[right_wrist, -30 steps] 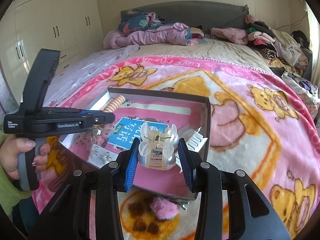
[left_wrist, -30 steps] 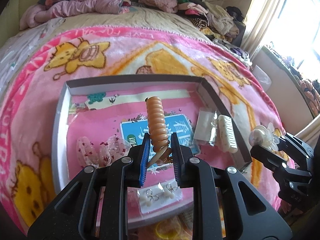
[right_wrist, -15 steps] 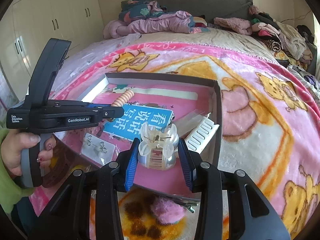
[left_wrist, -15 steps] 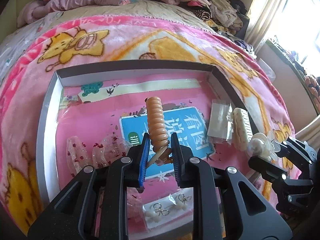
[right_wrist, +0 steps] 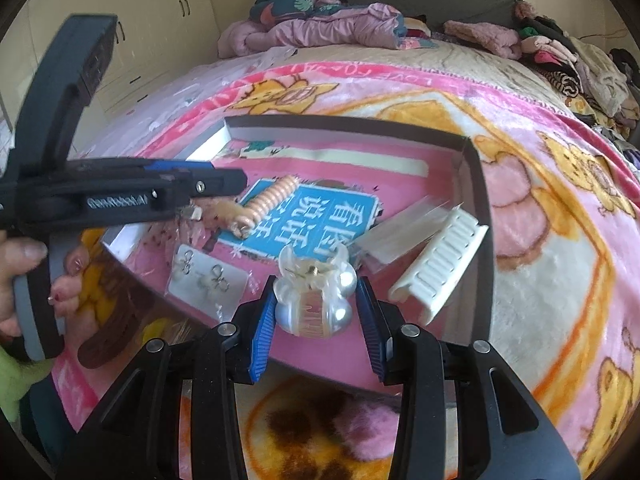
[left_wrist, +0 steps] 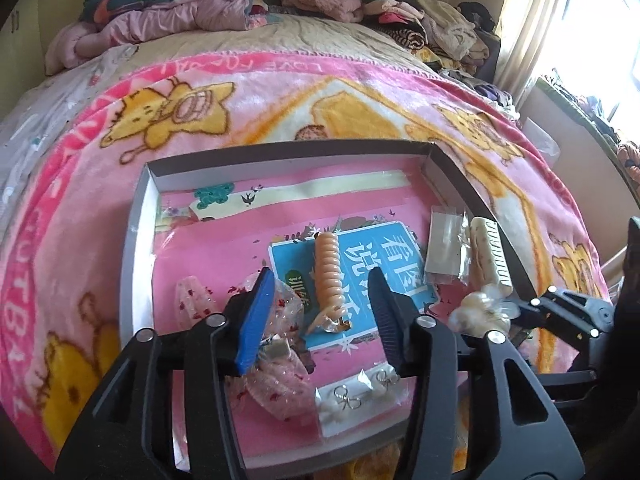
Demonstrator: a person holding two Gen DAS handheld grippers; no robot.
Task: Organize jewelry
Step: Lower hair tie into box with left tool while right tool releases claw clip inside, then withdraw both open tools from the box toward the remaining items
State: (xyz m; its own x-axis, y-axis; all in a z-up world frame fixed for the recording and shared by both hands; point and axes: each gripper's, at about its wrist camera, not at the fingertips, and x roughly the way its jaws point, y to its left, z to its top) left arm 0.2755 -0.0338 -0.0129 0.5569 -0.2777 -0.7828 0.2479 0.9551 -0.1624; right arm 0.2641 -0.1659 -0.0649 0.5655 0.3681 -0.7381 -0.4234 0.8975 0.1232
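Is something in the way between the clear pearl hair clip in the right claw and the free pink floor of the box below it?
Nothing visible blocks it. The hair clip, held in the right claw, hangs over bare pink floor of the box, between the earring card and the white comb.

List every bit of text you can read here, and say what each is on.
"看图说话": blue panel on the tray's pink liner, read from the right wrist view.
"LOVE FOR ALL": pink border of the blanket, upside down, blurred, probable reading.
"GenRobot.AI": side of the left gripper, blurred.
Green label on the blue panel: too small to read.
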